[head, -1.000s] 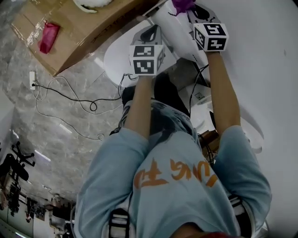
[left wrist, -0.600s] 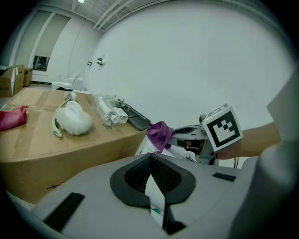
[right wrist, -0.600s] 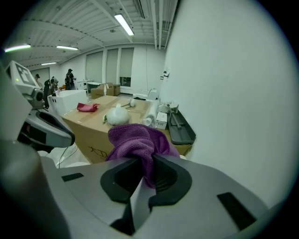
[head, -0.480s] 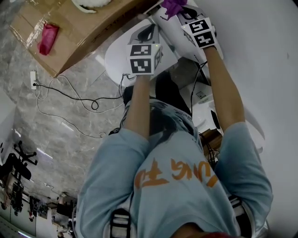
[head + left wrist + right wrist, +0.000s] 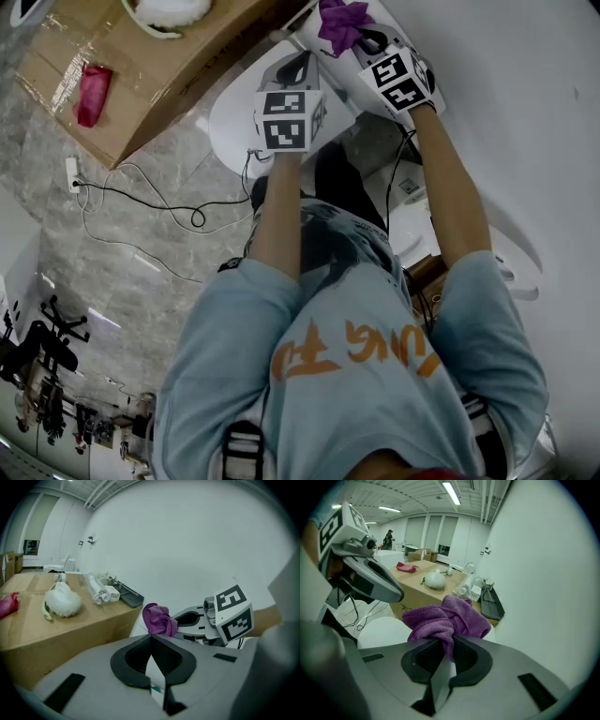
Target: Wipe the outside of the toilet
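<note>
A white toilet [image 5: 232,120] stands against the white wall, its rounded lid [image 5: 383,631] showing below the jaws in the right gripper view. My right gripper [image 5: 364,39] is shut on a crumpled purple cloth [image 5: 339,22], which bunches out past the jaw tips [image 5: 448,617] over the top back of the toilet. The cloth [image 5: 158,619] and the right gripper [image 5: 220,616] also show in the left gripper view, just ahead and to the right. My left gripper [image 5: 302,67] hovers over the toilet beside it, jaws shut [image 5: 151,641] with nothing between them.
A large cardboard box [image 5: 141,84] sits left of the toilet, carrying a red cloth [image 5: 90,82], a white fluffy bundle [image 5: 61,601], bottles and a dark tray [image 5: 491,603]. A black cable [image 5: 150,202] and a power strip [image 5: 73,171] lie on the marble floor.
The right gripper has carried the purple cloth leftwards and farther along the top of the toilet, toward the box. The left gripper has barely moved.
</note>
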### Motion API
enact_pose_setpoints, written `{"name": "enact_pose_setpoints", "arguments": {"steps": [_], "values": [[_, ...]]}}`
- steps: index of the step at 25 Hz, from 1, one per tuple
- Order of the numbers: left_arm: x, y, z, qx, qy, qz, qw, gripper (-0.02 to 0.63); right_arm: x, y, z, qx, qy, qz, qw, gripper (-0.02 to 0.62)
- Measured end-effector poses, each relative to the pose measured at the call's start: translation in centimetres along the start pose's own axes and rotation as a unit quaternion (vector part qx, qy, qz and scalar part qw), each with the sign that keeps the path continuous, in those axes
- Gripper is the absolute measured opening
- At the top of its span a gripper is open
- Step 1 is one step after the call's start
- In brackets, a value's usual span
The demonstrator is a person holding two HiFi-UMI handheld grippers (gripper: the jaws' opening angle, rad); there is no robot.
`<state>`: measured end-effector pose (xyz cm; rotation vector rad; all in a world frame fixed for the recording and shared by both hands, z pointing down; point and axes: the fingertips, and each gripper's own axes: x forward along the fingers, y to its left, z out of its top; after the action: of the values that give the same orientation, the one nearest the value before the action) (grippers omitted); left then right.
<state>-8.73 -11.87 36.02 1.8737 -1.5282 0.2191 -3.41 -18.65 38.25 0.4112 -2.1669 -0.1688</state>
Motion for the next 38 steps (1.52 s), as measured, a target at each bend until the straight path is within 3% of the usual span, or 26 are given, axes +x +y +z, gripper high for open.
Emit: {"name": "enact_pose_setpoints", "arguments": {"steps": [8, 23, 38], "values": [[0.5, -1.8, -0.4, 0.025, 0.012, -0.012, 0.9995, 0.025, -2.1, 0.9, -2.8, 0.031, 0.003, 0.006, 0.999, 0.054], [0.6, -3.7, -1.0, 0.041, 0.02, -0.029, 0.9985, 0.025, -5.2, 3.3, -6.4, 0.027, 0.0, 0.02, 0.999, 0.055], [1.3, -6.4, -2.9, 0.058, 0.041, -0.051, 0.9962, 0.025, -10.2, 4.7, -11.9, 0.128, -0.012, 0.016, 0.992, 0.055]]}}
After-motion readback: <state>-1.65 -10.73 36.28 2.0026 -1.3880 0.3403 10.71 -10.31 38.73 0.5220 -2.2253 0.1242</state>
